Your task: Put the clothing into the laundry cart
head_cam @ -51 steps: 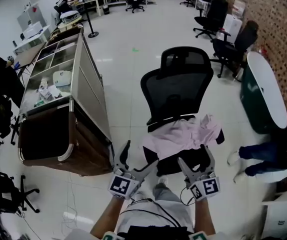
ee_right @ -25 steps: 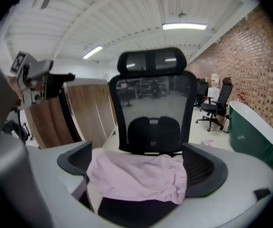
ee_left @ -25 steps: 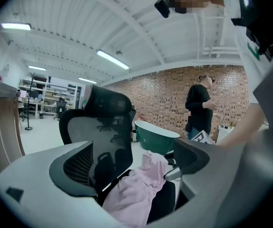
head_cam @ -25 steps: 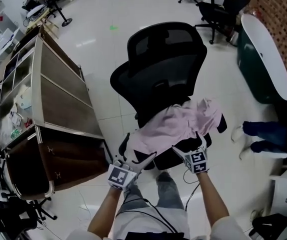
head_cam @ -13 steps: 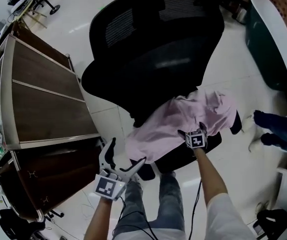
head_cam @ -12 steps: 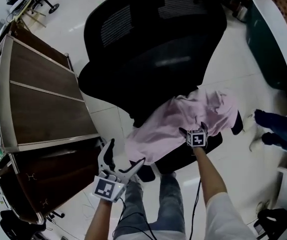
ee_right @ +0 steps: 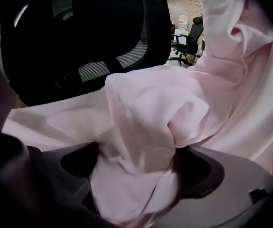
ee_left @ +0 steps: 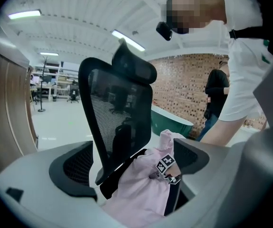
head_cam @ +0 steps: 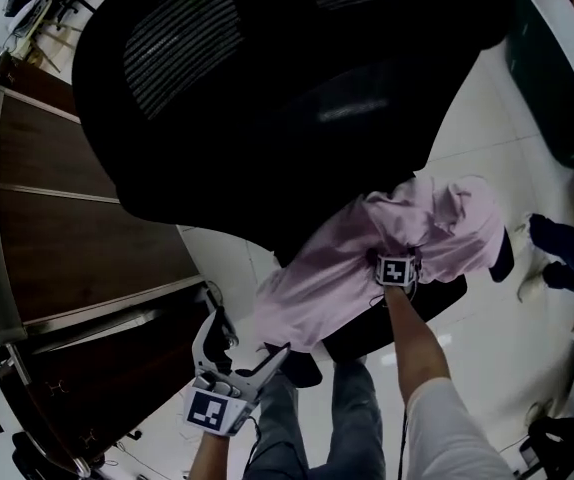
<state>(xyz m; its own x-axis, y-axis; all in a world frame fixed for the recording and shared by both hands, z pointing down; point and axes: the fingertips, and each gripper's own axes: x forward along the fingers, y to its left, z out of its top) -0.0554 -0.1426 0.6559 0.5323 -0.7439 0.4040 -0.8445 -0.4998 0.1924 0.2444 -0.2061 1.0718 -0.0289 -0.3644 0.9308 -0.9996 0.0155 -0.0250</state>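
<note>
Head view: steep look down over a black office chair (head_cam: 297, 98); both tools are low in frame.
Left gripper (head_cam: 245, 340): nearest the body, low left, just beside the seat edge. Jaws apart with nothing between them; its own view looks through the gap at the chair back and the shirt beyond.
Right gripper (head_cam: 395, 263): arm stretched forward, tips pushed down into the pink shirt (head_cam: 327, 268), marker cube facing up.
Right jaws: spread wide, with a bunched fold of pink fabric filling the gap between the pads. The pads are not closed on the cloth.
Shirt position: crumpled on the chair seat (head_cam: 447, 298). One end hangs over the seat's front-left edge and the other is heaped toward the right side. It is well apart from the cart.
Chair back: tall mesh panel rising right behind the shirt; it fills the top of the head view.
Cart (head_cam: 77, 228): wood-panelled with a metal rim, standing left of the chair and close beside the left gripper.
Far right: another person's leg in jeans (head_cam: 567, 258) on the floor past the seat.
</note>
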